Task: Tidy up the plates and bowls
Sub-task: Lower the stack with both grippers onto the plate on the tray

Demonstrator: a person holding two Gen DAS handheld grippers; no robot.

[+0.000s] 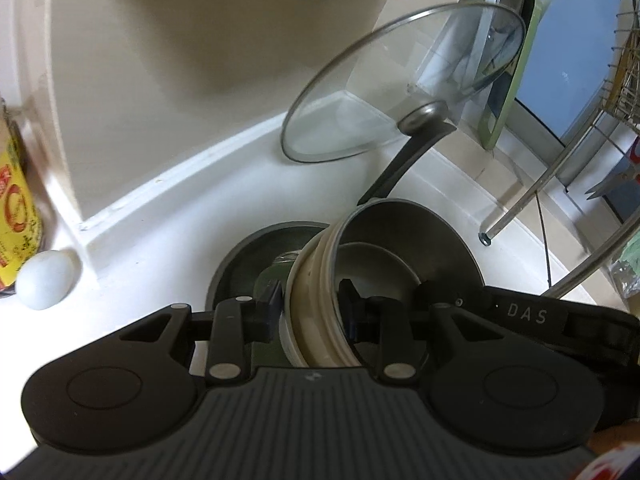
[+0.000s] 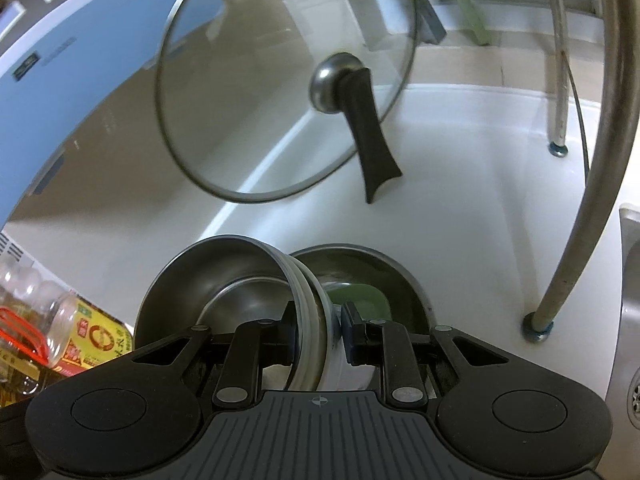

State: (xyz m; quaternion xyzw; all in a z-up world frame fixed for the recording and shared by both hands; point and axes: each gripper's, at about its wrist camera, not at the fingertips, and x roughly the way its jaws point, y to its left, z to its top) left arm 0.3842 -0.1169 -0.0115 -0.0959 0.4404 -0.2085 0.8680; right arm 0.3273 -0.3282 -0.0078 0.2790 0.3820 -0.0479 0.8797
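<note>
A stack of nested bowls with cream rims has a steel bowl innermost, and a dark round dish with green inside lies behind it. My left gripper is shut on the stack's rims, one finger inside the steel bowl and one outside. In the right wrist view the same rims pass between the fingers of my right gripper, which is shut on them from the other side. There the steel bowl opens to the left, and the dark dish sits to the right. The stack hangs over the white counter.
A glass lid with a black handle leans on the beige wall ahead. An egg and a yellow tin stand left. Steel rack legs and a sink edge stand right. A green board leans behind the lid.
</note>
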